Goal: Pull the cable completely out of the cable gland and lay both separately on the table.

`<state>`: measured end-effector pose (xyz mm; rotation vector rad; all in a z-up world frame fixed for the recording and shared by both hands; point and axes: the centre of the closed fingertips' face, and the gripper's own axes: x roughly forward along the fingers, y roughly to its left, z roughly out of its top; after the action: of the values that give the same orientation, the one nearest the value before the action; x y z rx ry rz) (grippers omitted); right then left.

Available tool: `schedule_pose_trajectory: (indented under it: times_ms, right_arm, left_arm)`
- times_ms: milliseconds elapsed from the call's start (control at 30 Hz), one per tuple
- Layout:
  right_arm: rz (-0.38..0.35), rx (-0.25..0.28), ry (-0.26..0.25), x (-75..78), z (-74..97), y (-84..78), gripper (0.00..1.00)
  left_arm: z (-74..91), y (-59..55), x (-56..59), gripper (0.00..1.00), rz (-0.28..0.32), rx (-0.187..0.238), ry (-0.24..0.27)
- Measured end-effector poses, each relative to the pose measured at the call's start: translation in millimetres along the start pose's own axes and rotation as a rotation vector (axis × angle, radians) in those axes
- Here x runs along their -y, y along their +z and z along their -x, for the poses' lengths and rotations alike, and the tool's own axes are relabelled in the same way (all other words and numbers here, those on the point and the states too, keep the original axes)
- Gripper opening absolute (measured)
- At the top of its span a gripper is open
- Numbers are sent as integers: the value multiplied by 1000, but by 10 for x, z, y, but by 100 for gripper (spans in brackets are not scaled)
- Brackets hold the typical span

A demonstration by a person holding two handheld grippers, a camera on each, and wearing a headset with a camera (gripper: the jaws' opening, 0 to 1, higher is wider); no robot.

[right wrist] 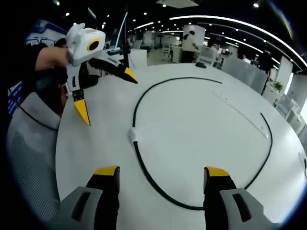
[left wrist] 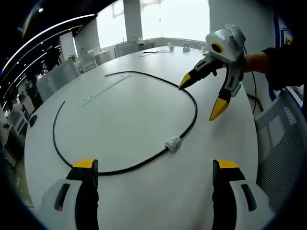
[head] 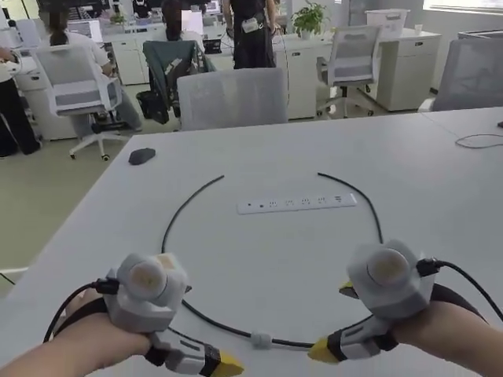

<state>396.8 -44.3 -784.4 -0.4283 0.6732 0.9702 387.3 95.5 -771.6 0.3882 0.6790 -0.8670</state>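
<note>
In the head view, the cable [head: 177,216] lies in a wide loop on the white table [head: 259,259]. The gland [head: 261,340] is threaded on it near your edge, a power strip [head: 297,204] sits inside the loop, and office chairs [head: 232,98] stand beyond.

In the left gripper view, your left gripper [left wrist: 156,165] is spread wide and empty, with the gland just ahead. If you pinch only the cable, the gland may slide along with it.

In the right gripper view, your right gripper [right wrist: 161,171] is spread too. A hard pull could whip the far end into the strip. You can't tell from here whether the gland's nut is loose.

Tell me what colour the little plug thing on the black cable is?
White. The cable gland shows best in the left gripper view.
</note>
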Motion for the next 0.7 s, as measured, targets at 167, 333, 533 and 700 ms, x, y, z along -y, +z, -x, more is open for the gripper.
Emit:
schedule_pose_trajectory:
  times_ms: [167,333,533,700]
  right_arm:
    - [-17,2,38,-111,-77,14,57]
    - [-14,-1,79,-250,-180,9,51]
    - [-11,8,109,-358,-313,62,47]
    - [-15,15,136,-430,-417,97,46]
  left_arm:
    - [-43,-28,51,99,-1,-16,-16]
    - [-68,69,88,99,-4,16,-23]
    - [-73,87,120,99,-11,24,-36]
    - [-77,-1,87,99,-9,18,-34]
